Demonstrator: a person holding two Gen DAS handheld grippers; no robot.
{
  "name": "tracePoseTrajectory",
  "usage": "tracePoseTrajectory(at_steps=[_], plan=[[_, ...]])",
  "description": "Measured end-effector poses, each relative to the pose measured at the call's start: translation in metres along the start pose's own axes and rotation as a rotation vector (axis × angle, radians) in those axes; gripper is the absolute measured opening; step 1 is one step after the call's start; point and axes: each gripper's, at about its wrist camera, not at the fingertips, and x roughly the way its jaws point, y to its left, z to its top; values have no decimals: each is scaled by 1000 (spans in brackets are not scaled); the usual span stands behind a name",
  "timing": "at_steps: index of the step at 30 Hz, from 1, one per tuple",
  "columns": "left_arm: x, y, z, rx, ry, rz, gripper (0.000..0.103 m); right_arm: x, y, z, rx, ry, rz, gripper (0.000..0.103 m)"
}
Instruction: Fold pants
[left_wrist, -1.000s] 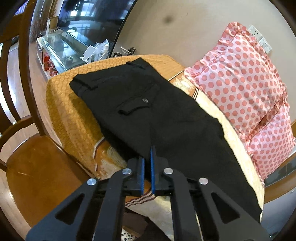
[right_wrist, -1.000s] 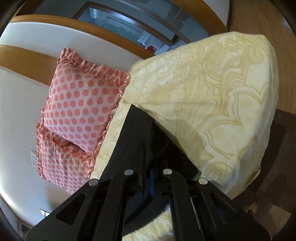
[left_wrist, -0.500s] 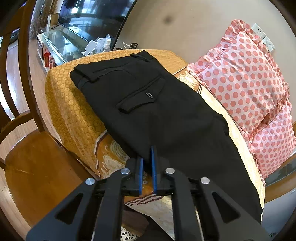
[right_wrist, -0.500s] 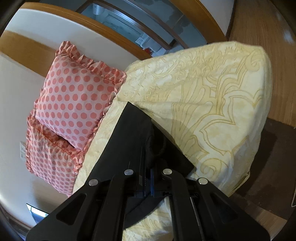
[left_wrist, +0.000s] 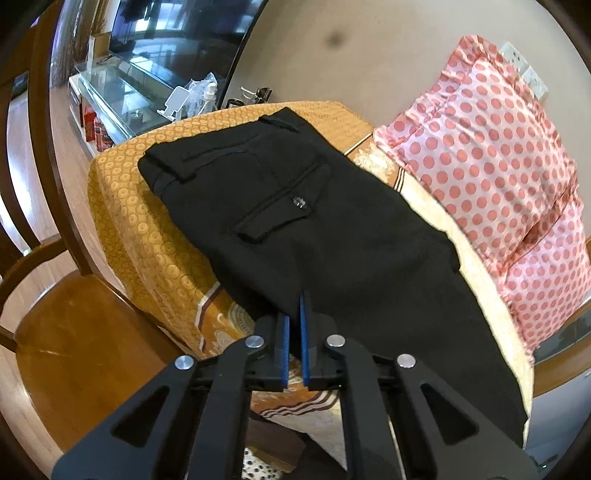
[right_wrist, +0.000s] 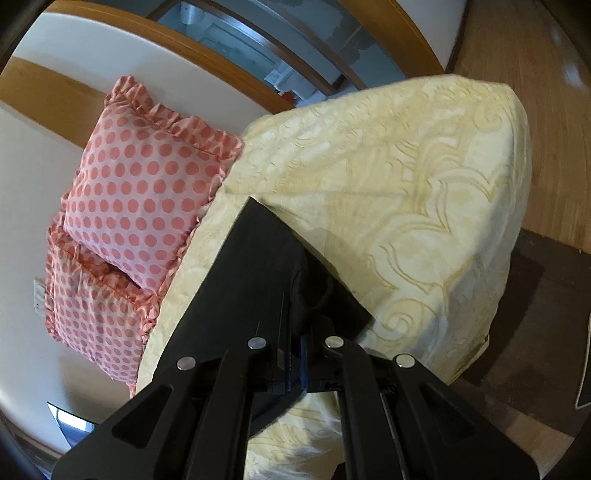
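Bedding (right_wrist: 424, 192) in pale yellow with a raised scroll pattern is covering the surface under everything in the right wrist view, and in the left wrist view it is giving way to an orange cover (left_wrist: 147, 229) with a ring pattern at the far end. Black pants (left_wrist: 332, 236) are lying flat across both cloths, the waistband toward the orange end and a back pocket flap with its button facing up; the legs are running back toward the right-hand side of the left view. In the right wrist view the leg end (right_wrist: 258, 273) is lying on the yellow cloth near its front edge, with a fold of fabric bunching just ahead of the fingers.

Two pink pillows (left_wrist: 491, 162) with red dots are leaning against the wall beside the far long edge of the pants, touching the bedding; the same pair (right_wrist: 144, 192) is showing at the left of the right view. A wooden chair (left_wrist: 55, 325) is standing near the orange end.

The left gripper (left_wrist: 294, 325) is pinching the near edge of the pants between its blue pads, jaws nearly together. The right gripper (right_wrist: 295, 354) is clamping the leg fabric, its pads pressed close on the cloth.
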Motion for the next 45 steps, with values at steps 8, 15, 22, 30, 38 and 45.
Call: tracePoseTrajectory(at_steps=[8, 15, 22, 30, 38, 45], plan=[[-17, 4, -17, 56, -86, 65, 53, -17, 15, -4, -103, -49, -125, 14], [-64, -18, -32, 155, -291, 73, 75, -26, 106, -17, -415, -174, -208, 55], [-35, -103, -70, 437, -206, -96, 92, 71, 296, -134, -916, 308, 365, 54], [5, -128, -98, 546, -147, -74, 97, 159, 447, -304, -1478, 568, 656, 54], [26, -122, -113, 562, -153, -66, 101, 233, 480, -387, -1714, 698, 632, 48], [28, -122, -115, 584, -183, -68, 101, 261, 484, -400, -1682, 810, 599, 47]])
